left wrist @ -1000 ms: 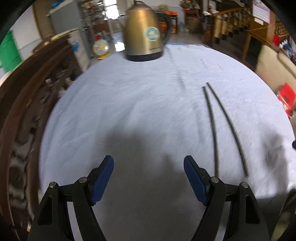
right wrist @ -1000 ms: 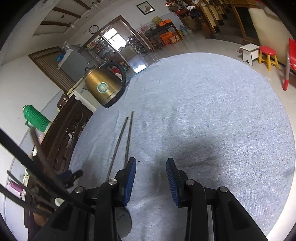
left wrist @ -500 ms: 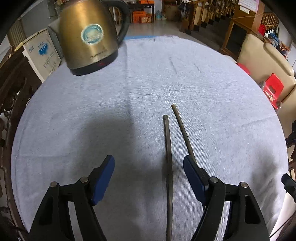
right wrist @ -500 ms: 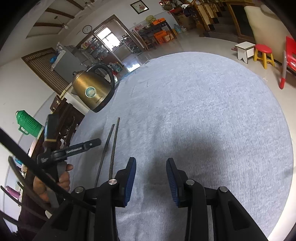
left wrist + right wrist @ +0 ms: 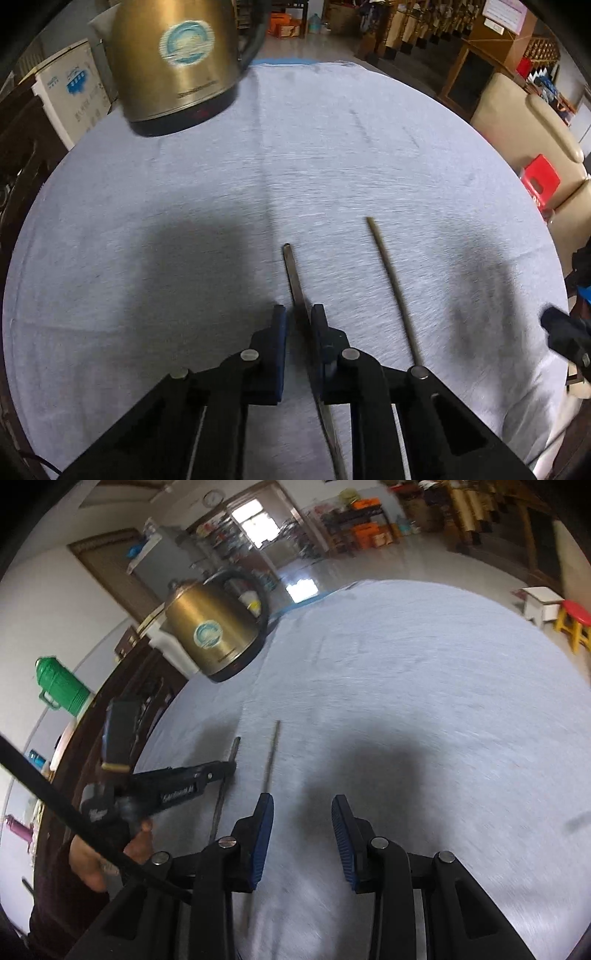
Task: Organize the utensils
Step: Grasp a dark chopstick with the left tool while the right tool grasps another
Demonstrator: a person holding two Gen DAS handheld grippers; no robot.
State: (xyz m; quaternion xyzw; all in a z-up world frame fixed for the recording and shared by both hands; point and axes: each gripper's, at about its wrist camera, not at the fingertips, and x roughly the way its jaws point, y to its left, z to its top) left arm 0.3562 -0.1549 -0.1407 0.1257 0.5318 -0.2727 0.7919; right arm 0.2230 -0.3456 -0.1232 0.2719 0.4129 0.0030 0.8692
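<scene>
Two dark chopsticks lie on the grey tablecloth (image 5: 332,166). My left gripper (image 5: 298,320) is shut on the left chopstick (image 5: 292,271), whose tip sticks out ahead of the blue pads. The second chopstick (image 5: 391,284) lies apart to its right. In the right wrist view my right gripper (image 5: 303,808) is open and empty above the cloth; the second chopstick (image 5: 270,753) runs under its left finger. The left gripper (image 5: 181,779) shows there, holding the first chopstick (image 5: 233,749).
A brass electric kettle (image 5: 177,62) stands at the table's far left, also in the right wrist view (image 5: 214,631). A dark wooden cabinet (image 5: 122,701) runs along the left edge. A beige sofa (image 5: 524,122) and red stool (image 5: 539,181) stand beyond the right edge.
My left gripper moved forward over the left chopstick and closed on it. The chopsticks now lie further apart. The right gripper shifted left, closer to the second chopstick, still open.
</scene>
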